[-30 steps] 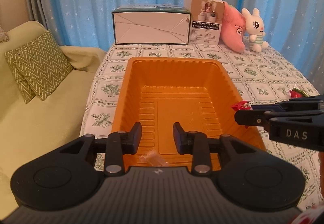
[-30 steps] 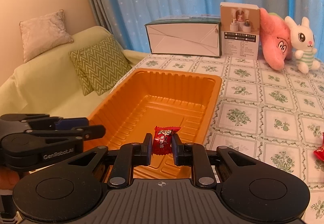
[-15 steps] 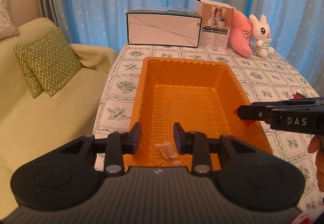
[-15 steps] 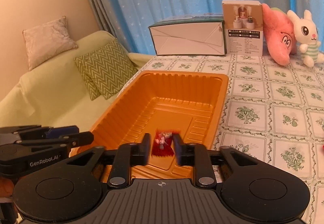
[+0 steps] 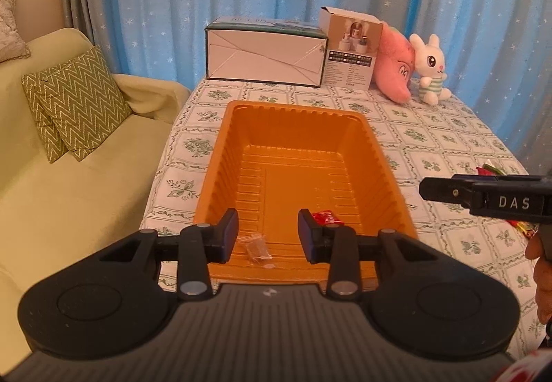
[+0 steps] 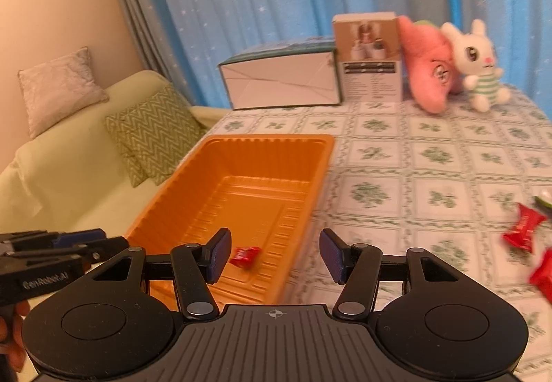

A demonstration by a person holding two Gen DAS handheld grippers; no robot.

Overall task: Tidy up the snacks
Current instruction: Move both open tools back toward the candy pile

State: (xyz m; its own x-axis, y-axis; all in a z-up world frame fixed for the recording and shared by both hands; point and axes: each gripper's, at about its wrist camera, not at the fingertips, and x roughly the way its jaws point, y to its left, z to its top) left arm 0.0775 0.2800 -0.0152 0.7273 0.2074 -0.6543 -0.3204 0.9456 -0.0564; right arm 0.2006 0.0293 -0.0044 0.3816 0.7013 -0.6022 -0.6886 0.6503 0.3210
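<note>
Right claw (image 6: 274, 256) just opened, empty; red candy (image 6: 244, 257) lies in orange tray (image 6: 241, 188) w/ clear wrapper (image 5: 258, 248), near tray's front edge. Left claw (image 5: 268, 235) open too.

"DAS" on right hand-held gripper (image 5: 434, 189); apparently "GenRobot.AI" on left hand-held gripper (image 6: 103, 245).

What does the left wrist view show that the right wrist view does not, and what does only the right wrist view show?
Only the left wrist view shows the clear-wrapped snack lying on the near floor of the orange tray, between the open fingers of the left gripper.

Only the right wrist view shows the grey cushion on the sofa whole, and the loose red candies clearly on the tablecloth, beyond the empty, open right gripper.

Both show the tray, the red candy in it, two boxes and the plush toys.
</note>
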